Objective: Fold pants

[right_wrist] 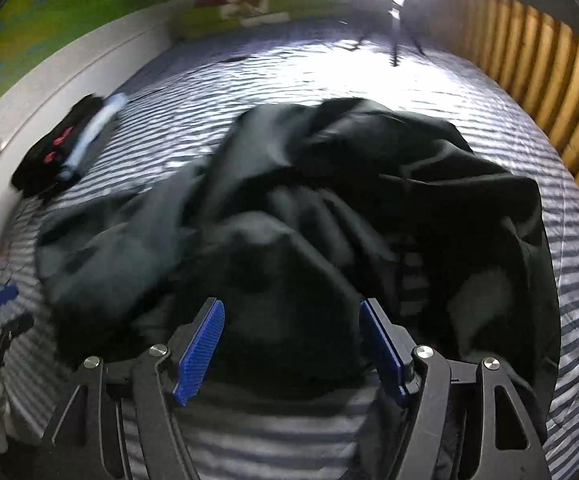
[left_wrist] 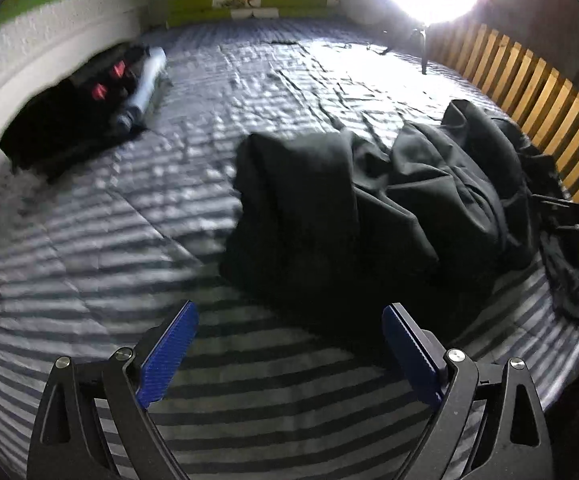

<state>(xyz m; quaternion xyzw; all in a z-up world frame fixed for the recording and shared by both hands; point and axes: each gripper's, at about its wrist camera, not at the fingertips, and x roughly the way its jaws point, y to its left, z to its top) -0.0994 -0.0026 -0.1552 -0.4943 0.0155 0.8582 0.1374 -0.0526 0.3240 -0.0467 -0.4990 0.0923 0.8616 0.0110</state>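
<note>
On the striped grey bed quilt (left_wrist: 129, 240), crumpled black fabric pants (right_wrist: 309, 208) lie heaped just ahead of the right claw (right_wrist: 291, 344), the nearer one; the left claw (left_wrist: 289, 348) stands farther back. Both are spread apart, empty.

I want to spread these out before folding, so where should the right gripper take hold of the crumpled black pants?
Judging by the heap, grip the raised fold of the black pants lying just ahead of the open right gripper, coming straight forward and down from the near edge of the striped bedcover. That ridge stands proud of the pile, thin enough to pinch. Which end is the waistband cannot be told.
</note>
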